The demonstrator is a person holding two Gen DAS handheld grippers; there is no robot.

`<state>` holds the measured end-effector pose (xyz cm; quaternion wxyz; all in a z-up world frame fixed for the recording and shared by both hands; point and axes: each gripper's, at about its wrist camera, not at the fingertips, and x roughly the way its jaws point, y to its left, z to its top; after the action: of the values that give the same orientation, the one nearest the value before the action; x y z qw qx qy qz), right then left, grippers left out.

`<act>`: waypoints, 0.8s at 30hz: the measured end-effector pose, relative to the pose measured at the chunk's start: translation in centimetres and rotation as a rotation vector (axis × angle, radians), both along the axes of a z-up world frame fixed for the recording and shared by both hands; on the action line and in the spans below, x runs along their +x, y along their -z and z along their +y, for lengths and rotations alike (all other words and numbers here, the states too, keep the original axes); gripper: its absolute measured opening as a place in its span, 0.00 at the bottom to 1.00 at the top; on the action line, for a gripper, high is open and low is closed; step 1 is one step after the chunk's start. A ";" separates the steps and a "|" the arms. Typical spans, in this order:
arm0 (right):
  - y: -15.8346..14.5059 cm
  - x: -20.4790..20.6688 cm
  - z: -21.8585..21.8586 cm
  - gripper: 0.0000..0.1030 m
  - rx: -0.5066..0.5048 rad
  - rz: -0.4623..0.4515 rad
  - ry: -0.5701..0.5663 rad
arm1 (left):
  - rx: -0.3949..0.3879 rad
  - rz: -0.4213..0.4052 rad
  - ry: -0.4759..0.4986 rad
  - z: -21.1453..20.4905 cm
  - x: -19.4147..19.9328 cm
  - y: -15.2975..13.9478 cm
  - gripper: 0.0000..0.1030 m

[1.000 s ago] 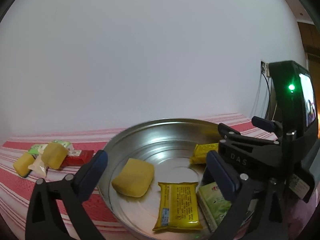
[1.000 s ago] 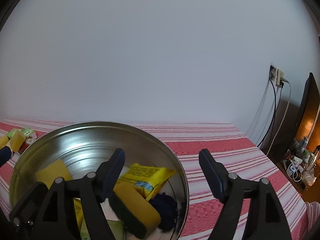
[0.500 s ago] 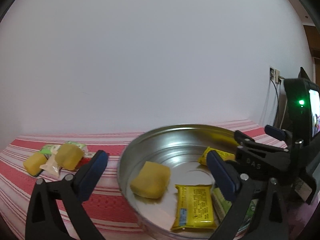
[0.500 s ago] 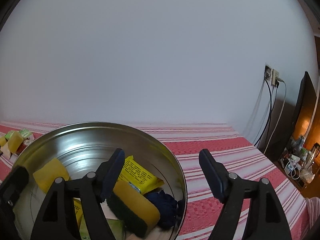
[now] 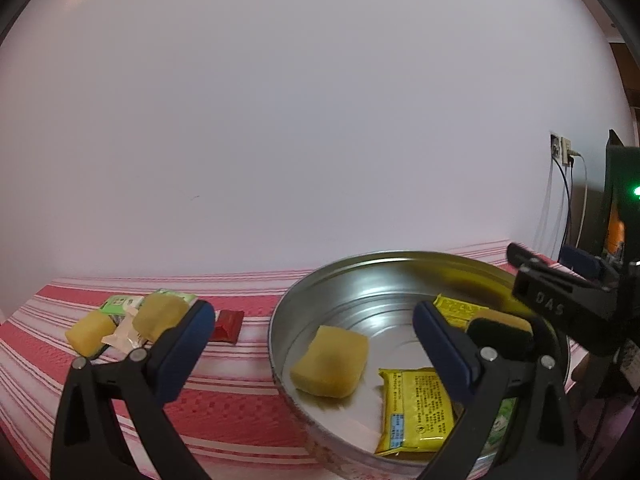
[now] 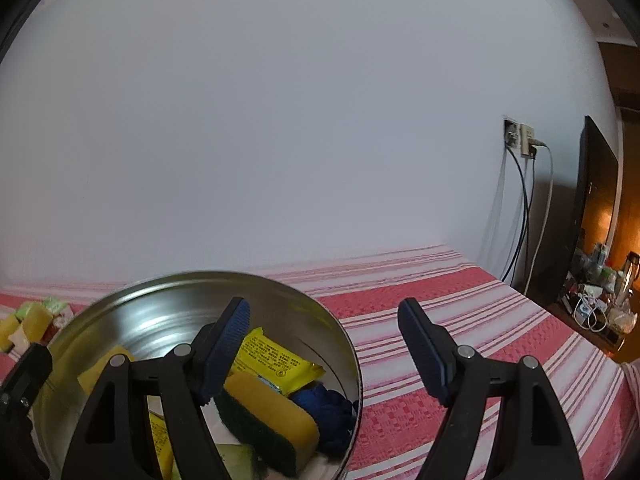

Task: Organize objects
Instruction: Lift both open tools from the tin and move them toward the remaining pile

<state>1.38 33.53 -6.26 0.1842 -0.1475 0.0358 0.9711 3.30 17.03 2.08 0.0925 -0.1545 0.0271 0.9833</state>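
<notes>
A round metal tin [image 5: 282, 320] stands on a red-and-white striped cloth [image 5: 224, 400]. In it lie a yellow block [image 5: 330, 356], two yellow packets [image 5: 416, 412], a green packet [image 5: 502, 420] and a yellow sponge with a dark green face [image 6: 272, 404], beside a blue bundle [image 6: 328, 408]. My left gripper [image 5: 312, 318] is open and empty, hovering at the tin's near left rim. My right gripper [image 6: 324, 312] is open too, one finger over the tin, the other over the cloth, nothing pressed between them.
Left of the tin lies a small pile: two yellow blocks [image 5: 86, 332], green packets [image 5: 120, 302], a pale wrapper [image 5: 124, 334] and a red packet [image 5: 226, 326]. A white wall runs behind, with a socket and cables [image 6: 520, 140], a dark screen [image 6: 592, 200] and clutter [image 6: 600, 304] at right.
The left view has swung leftward, so the tin sits further right and the pile nearer the middle. The right view has rolled a little. Both grippers stay open.
</notes>
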 end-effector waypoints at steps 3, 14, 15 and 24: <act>-0.4 1.2 -0.7 0.76 0.003 0.069 0.046 | -0.004 -0.007 -0.008 -0.4 -0.1 0.0 0.98; -0.5 2.5 -1.5 0.76 0.018 0.102 0.121 | -0.006 -0.033 -0.006 -2.7 -0.1 0.1 0.98; -0.5 2.6 -1.6 0.76 0.016 0.101 0.122 | -0.005 -0.036 -0.010 -3.0 -0.2 0.1 0.98; -0.2 1.9 -4.9 0.76 0.016 0.097 0.100 | 0.001 -0.055 -0.039 -7.0 -0.5 0.2 0.98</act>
<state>3.27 28.66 -6.07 0.2316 -0.0966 0.0445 0.9670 2.75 10.00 1.86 0.0740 -0.1819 0.0210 0.9803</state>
